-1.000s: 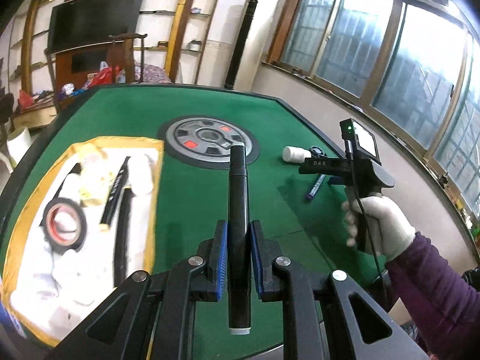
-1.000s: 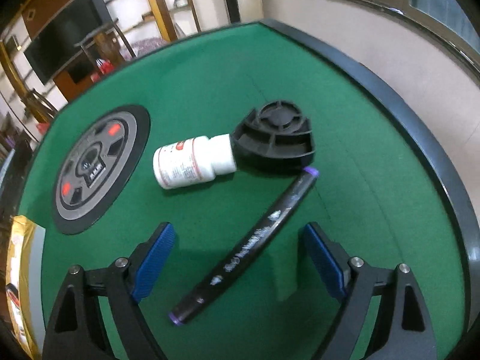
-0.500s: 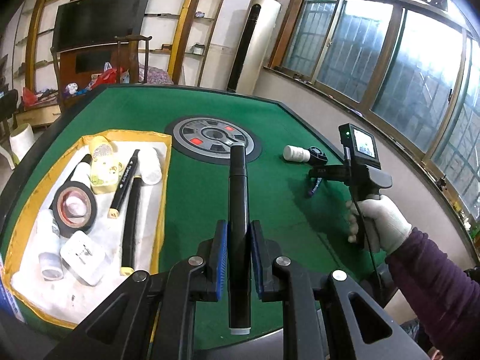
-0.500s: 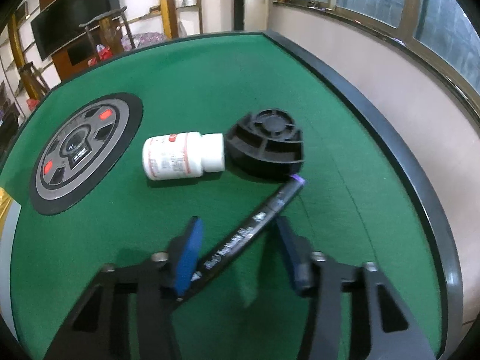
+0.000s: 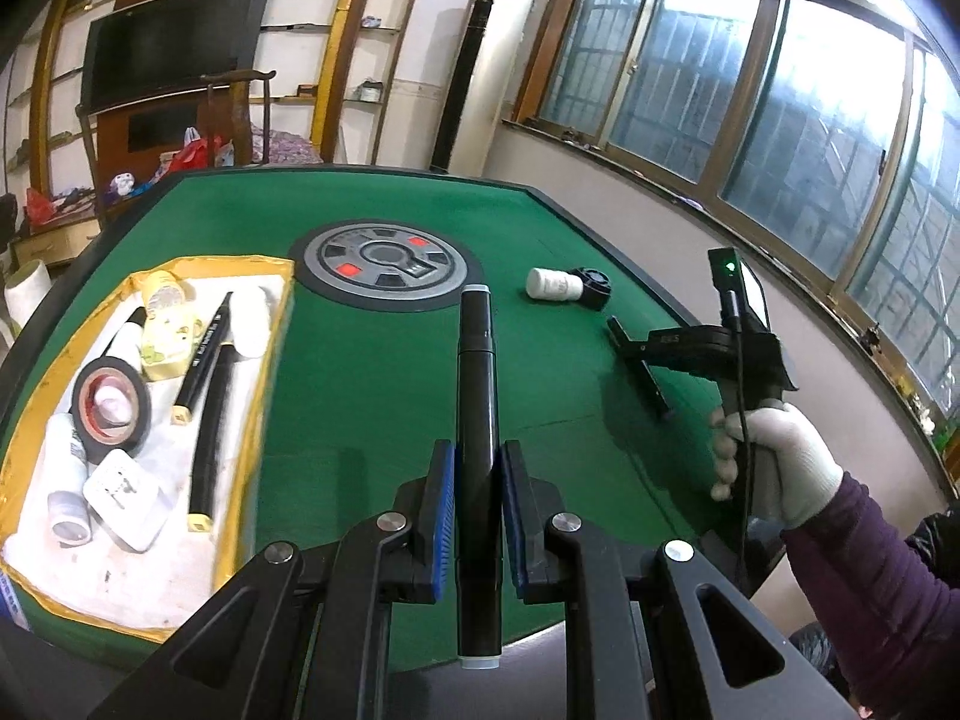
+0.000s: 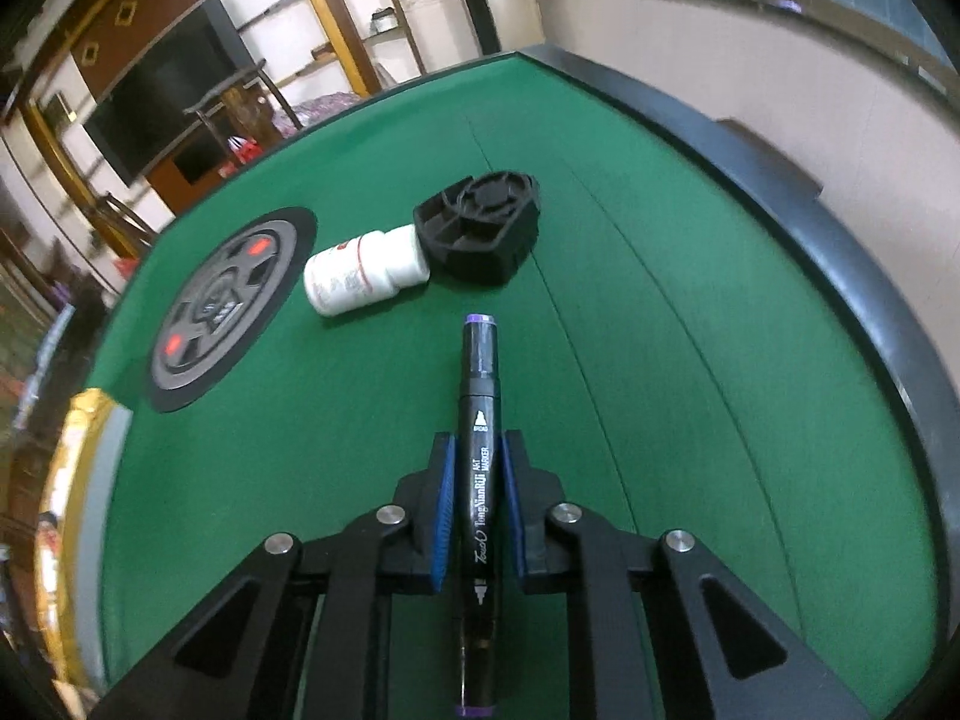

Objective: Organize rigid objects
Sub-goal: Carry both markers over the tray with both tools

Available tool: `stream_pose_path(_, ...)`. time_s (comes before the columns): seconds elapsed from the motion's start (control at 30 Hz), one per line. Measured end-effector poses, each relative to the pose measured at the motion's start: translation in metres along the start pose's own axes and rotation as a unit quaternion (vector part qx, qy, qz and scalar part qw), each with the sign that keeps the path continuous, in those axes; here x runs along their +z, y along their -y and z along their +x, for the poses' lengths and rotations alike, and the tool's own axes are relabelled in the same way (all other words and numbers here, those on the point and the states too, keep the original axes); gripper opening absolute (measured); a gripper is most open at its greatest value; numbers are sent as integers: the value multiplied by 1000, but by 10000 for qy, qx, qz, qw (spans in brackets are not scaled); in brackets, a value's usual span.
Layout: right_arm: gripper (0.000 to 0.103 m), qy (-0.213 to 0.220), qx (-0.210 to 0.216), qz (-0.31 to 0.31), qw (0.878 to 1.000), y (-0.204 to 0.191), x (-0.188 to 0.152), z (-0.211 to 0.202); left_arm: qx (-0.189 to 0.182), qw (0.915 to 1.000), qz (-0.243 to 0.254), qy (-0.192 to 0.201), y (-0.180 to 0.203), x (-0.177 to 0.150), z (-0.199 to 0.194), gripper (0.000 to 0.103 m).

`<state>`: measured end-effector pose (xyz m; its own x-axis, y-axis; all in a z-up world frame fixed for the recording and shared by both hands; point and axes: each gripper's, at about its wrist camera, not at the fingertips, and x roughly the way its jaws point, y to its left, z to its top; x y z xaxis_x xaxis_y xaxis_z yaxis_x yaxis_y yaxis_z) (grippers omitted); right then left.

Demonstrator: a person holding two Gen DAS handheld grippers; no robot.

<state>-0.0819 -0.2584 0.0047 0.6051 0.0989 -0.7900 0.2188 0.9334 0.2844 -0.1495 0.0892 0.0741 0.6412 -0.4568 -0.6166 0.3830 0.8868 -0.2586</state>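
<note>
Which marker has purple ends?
The art marker clamped in the right claw, with white lettering. The left claw's marker has pale grey ends; the tray's markers have yellowish ones.

The purple-capped marker (image 6: 479, 468) reads "Touch TongNianRiJi ART MARKER".

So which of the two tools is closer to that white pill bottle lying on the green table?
The right tool. The white bottle lies just ahead of it, a little left of its marker's tip. The left tool is farther back, near the table's front edge, holding another marker.
</note>
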Motion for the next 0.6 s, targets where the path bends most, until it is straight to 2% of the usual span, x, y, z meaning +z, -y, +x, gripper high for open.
stream_pose_path(0.3,15,-230,954,378,9945,10,-32,-22,-189,9997,60,-125,16,-10,-4,14)
stream_pose_path(0.6,15,-323,1490,97,9883,-25,-51,-39,-297,9992,-89,-236,10,-30,-22,14)
